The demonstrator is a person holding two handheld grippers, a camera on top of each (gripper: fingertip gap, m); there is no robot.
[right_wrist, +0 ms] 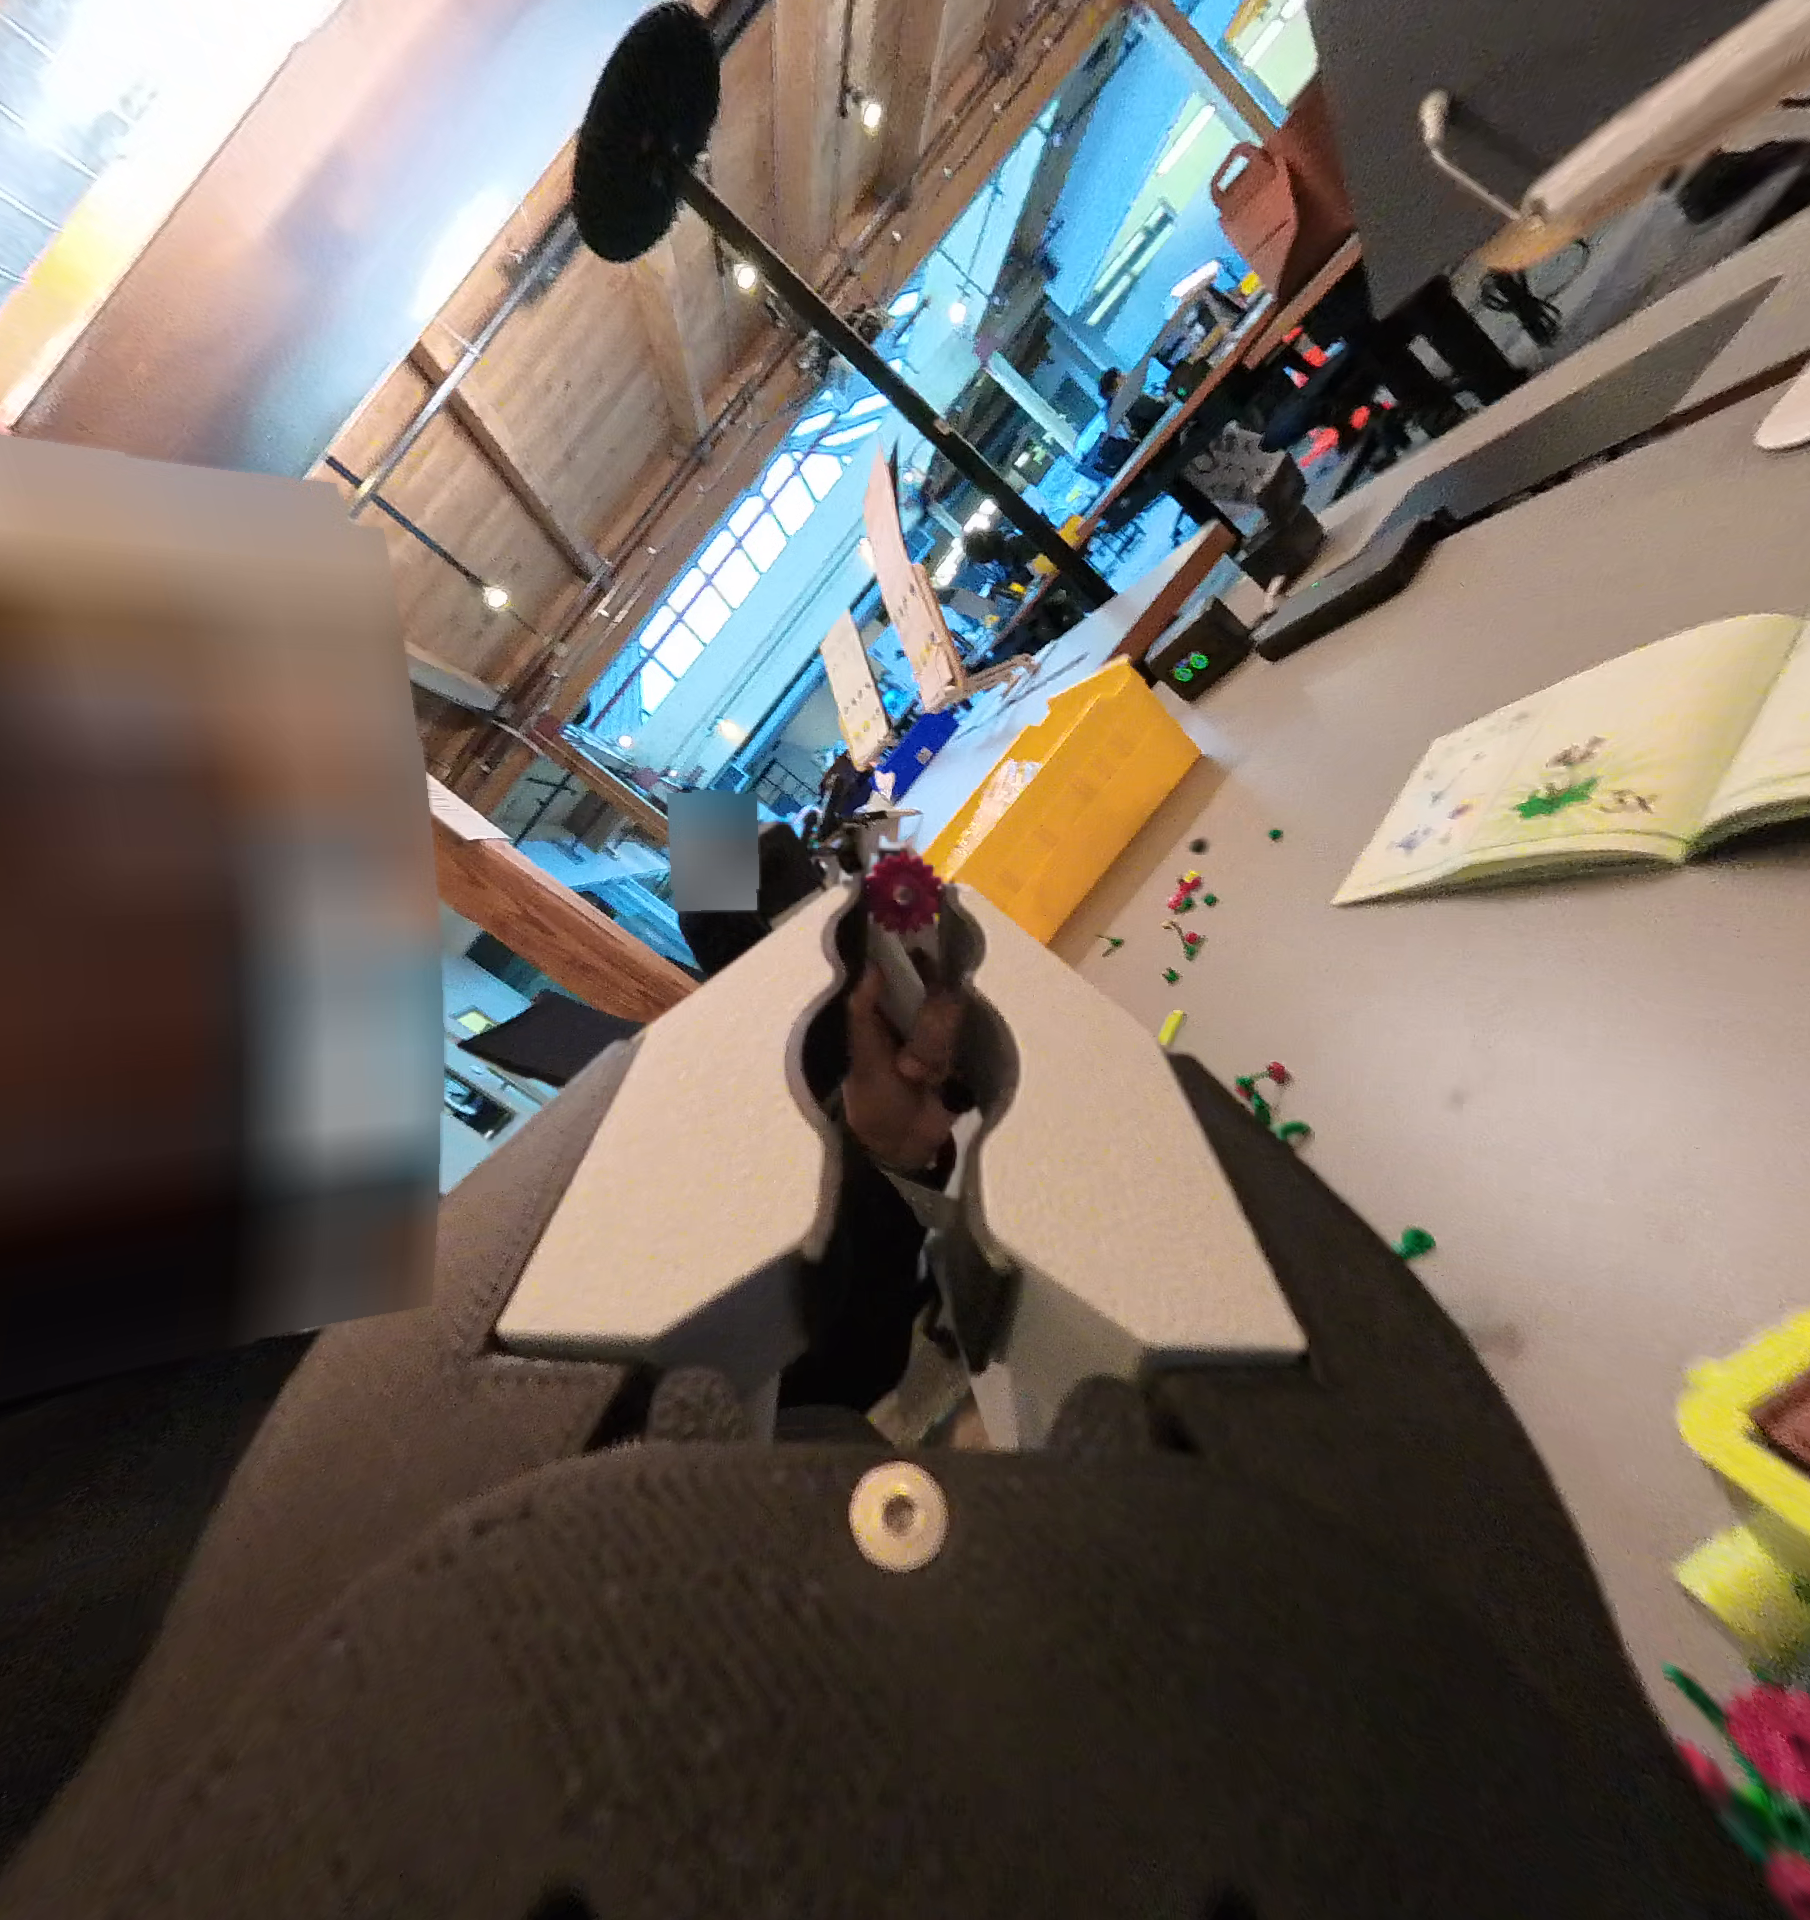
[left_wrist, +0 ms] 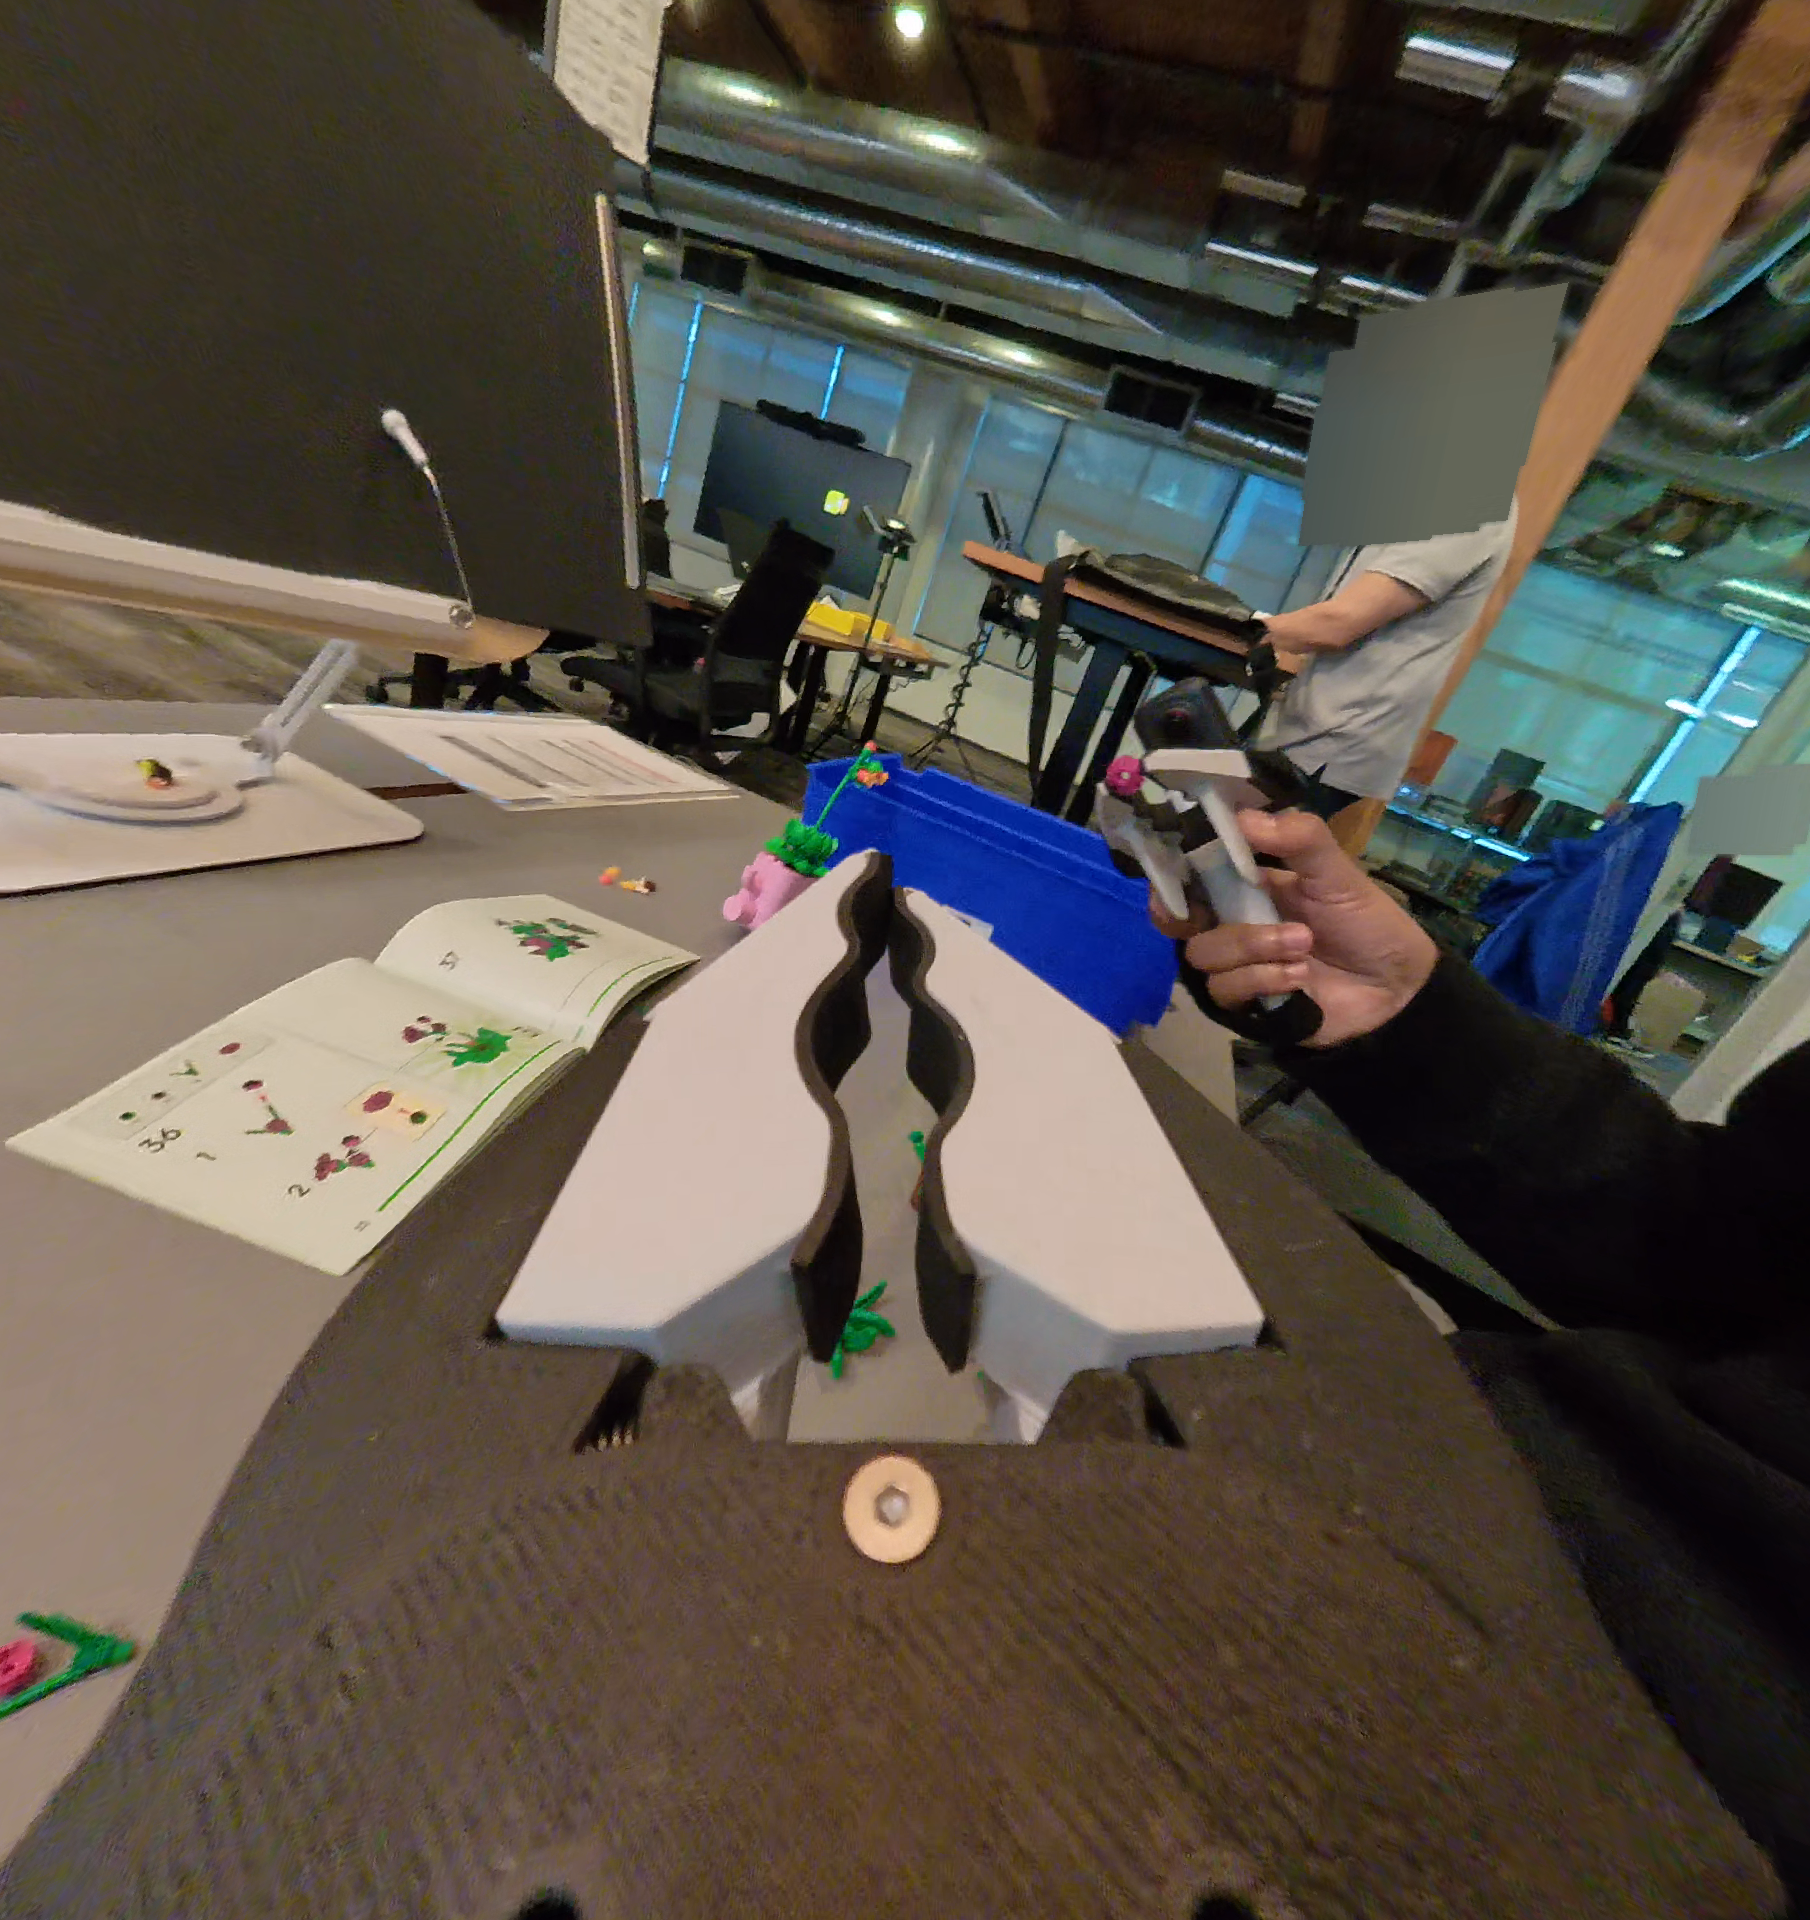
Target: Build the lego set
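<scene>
My right gripper [right_wrist: 903, 902] is shut on a small magenta flower piece [right_wrist: 901, 894] and holds it in the air off the table's edge. It also shows in the left wrist view [left_wrist: 1129, 795], held by a hand, with the flower [left_wrist: 1124, 774] at its tip. My left gripper [left_wrist: 885, 894] has its tips together and nothing shows between them. Just beyond it stands a pink pot with a green plant and a thin flower stem [left_wrist: 792, 868]. A green leaf piece [left_wrist: 865, 1325] lies on the table under the fingers. The open instruction booklet [left_wrist: 361, 1070] lies to the left.
A blue bin [left_wrist: 994, 894] stands behind the left gripper. A loose green stem with a magenta flower [left_wrist: 49, 1662] lies at the near left. A yellow bin [right_wrist: 1067, 800], scattered small pieces [right_wrist: 1187, 920], a yellow pot with flowers [right_wrist: 1774, 1455] and a white lamp base [left_wrist: 153, 821] share the grey table. There is about 20 centimetres between the tips of the two grippers.
</scene>
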